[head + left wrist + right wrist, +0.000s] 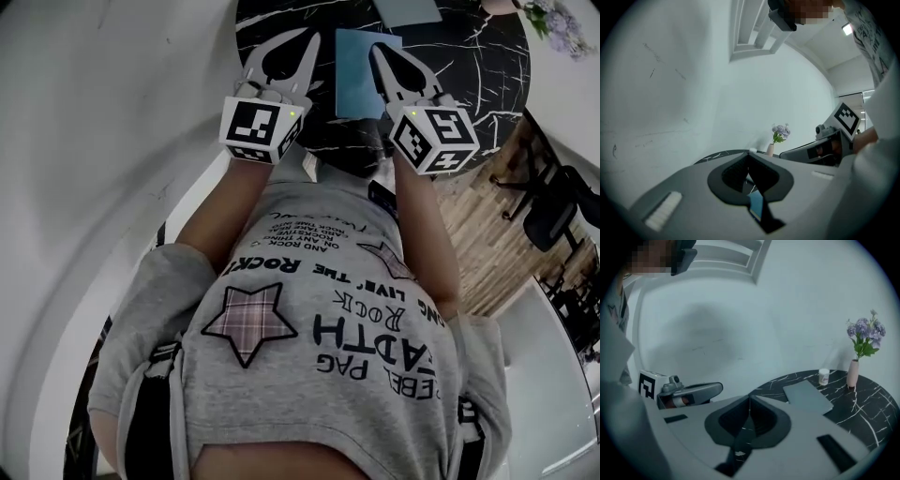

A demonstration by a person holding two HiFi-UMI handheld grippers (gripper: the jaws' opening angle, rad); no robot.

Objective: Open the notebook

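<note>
table (pixel 469 66): black, white veins | notebook (pixel 364 75): light blue | flowers (pixel 866 331): purple | vase (pixel 853 373): pink

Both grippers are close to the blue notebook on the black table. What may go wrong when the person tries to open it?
1. The left gripper and the right gripper are both shut. Shut tips may only push the blue notebook across the smooth table instead of lifting its cover.
2. A grey flat item lies further back and might be mistaken for the target.
3. A wide sweep might reach the vase.
</note>
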